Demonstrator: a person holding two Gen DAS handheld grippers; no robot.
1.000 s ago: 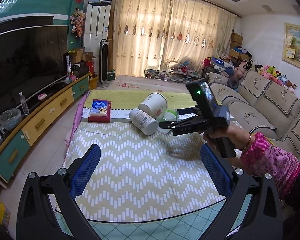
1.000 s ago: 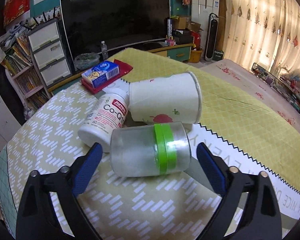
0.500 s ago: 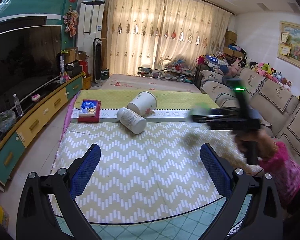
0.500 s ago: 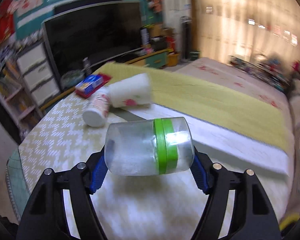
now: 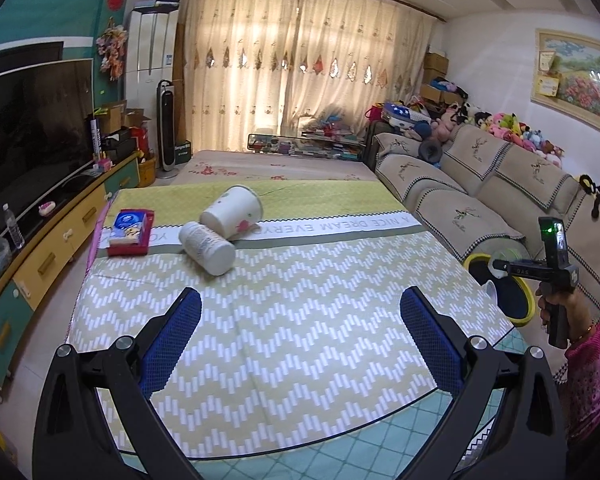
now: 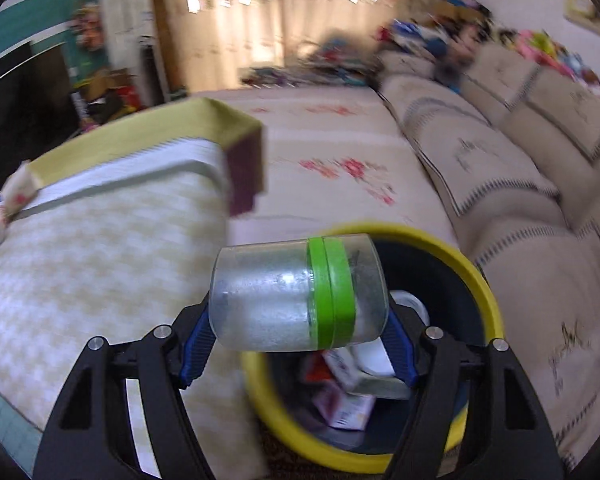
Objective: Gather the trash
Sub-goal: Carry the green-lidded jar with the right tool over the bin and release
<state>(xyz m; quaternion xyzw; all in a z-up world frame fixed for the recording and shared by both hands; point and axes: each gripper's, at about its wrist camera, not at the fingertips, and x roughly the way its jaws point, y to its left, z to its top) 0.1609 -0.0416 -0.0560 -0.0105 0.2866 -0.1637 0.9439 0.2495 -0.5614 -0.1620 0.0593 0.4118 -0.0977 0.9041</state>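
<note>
While the left gripper [image 5: 300, 332] gapes wide, the right gripper [image 6: 296, 338] clamps a clear jar [image 6: 298, 298] sideways over the yellow-rimmed bin [image 6: 480, 276].

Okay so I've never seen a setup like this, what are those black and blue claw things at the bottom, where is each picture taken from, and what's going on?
There is no robot here. A person holds a handheld gripper in each hand, and each one carries a wide-angle camera looking forward along its jaws.

The left gripper shows its own view: jaws wide apart and empty above the table with its zigzag cloth. On the table lie a tipped paper cup, a white pill bottle on its side and a red and blue box.

The other view is from the right gripper. Its jaws clamp a clear jar with a green band, held above a yellow-rimmed bin beside the table that already holds some trash. The left view shows that gripper from the side.
</note>
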